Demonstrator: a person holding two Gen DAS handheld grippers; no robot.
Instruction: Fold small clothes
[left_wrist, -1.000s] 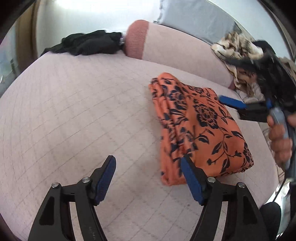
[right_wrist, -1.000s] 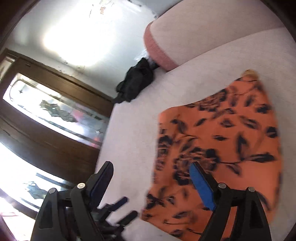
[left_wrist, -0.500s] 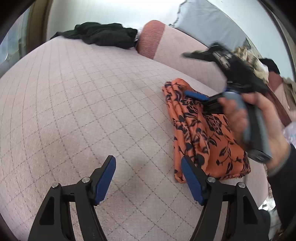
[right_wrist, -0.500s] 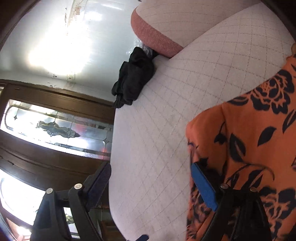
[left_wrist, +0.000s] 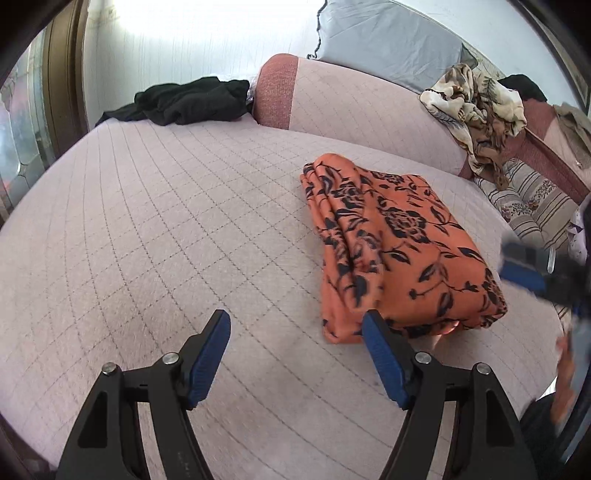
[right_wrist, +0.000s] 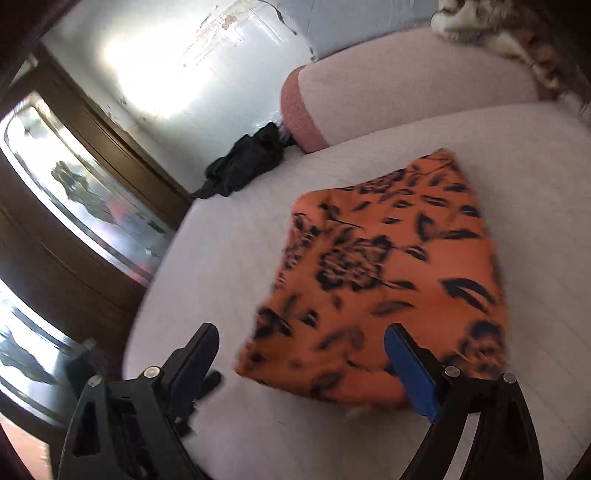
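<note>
The fold on the orange floral garment (left_wrist: 399, 243) looked finished, so the step in hand read as the release and the pull-back from it; the garment lay as a thick, roughly rectangular bundle on the pale pink quilted cover (left_wrist: 166, 229) of the bed, right of centre and in front of the pink bolster (left_wrist: 354, 103); its layered edges showed along the left side as soft rolled ridges, and the near corner was slightly lifted. The left gripper (left_wrist: 295, 350) stood wide with nothing between its blue pads, its jaws having just been opening a little further, the right pad just beside the bundle's near edge but not pressing on it; the right gripper (right_wrist: 303, 358) was likewise spread wide and empty above the near edge of the cloth, its jaws having just been opening too. The fabric seemed thin, drapey and smooth, printed with dark roses and leaves, likely to slip if nudged; the cover was matt, stitched in a diamond grid. The next move probably called for setting the bundle aside without disturbing its layers, then fetching another piece; a crumpled black garment (left_wrist: 188, 99) lay at the far edge, and a tangled leopard-print cloth (left_wrist: 476, 107) hung over the bolster's right end.
</note>
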